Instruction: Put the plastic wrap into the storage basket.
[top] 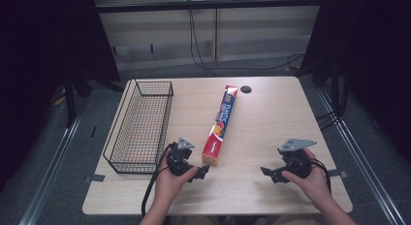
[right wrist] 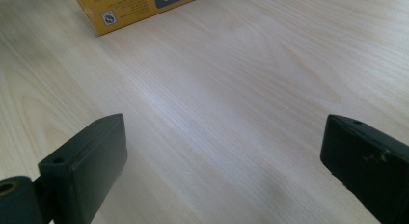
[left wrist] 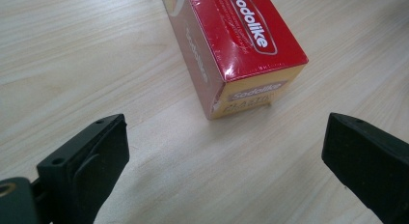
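A long red and yellow box of plastic wrap [top: 220, 124] lies on the wooden table [top: 271, 113], running from the back middle toward the front. Its near end [left wrist: 246, 60] sits just ahead of my left gripper [top: 203, 171], whose jaws stand wide apart with nothing between them. The left gripper [left wrist: 224, 151] is a short way from the box end, not touching it. My right gripper [top: 266, 172] is open over bare table at the front right, pointing left toward the box, whose yellow side [right wrist: 130, 4] is at the top of the right gripper view.
A black wire basket [top: 140, 123] stands along the table's left side, close beside my left hand. A small dark round disc [top: 245, 89] lies near the back edge, right of the box's far end. Cables trail behind the table.
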Available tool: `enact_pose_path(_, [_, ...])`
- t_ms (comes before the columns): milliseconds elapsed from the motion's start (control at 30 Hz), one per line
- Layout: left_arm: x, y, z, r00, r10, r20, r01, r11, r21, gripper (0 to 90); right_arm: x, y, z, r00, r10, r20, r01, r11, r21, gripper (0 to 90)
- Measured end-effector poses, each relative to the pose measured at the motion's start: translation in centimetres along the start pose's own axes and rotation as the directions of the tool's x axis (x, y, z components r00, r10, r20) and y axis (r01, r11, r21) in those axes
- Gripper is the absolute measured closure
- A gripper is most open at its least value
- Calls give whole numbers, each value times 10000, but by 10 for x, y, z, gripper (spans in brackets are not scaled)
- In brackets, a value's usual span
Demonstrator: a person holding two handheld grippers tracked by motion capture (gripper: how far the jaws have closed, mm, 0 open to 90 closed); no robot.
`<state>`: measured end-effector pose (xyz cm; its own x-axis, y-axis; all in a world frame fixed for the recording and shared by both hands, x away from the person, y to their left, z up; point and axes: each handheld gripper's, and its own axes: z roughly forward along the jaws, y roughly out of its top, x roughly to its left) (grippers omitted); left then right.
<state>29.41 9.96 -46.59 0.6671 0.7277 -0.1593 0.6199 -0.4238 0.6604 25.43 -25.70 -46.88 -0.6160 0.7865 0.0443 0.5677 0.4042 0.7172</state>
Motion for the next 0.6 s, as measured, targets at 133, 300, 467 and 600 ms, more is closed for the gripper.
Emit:
enact_pose_path(133, [-1,2,1,9998,-164,-63,164,9999,-29,27,0,0,1,10000,42,-7,-42,10000,44,27])
enact_pose_path(300, [-1,11,1,9998,-215,34,215,9998,-4,17,0,1,0,10000,-35,35,35,10000,-48,34])
enact_pose_path(467, [-4,35,3,9969,-738,257,737,9973,40,8,-1,1,-1,10000,75,15,-75,10000,2,37])
enact_pose_path(600, [-6,53,9,9967,-800,135,800,9968,11,8,-2,1,-3,9999,119,58,-118,9999,-76,38])
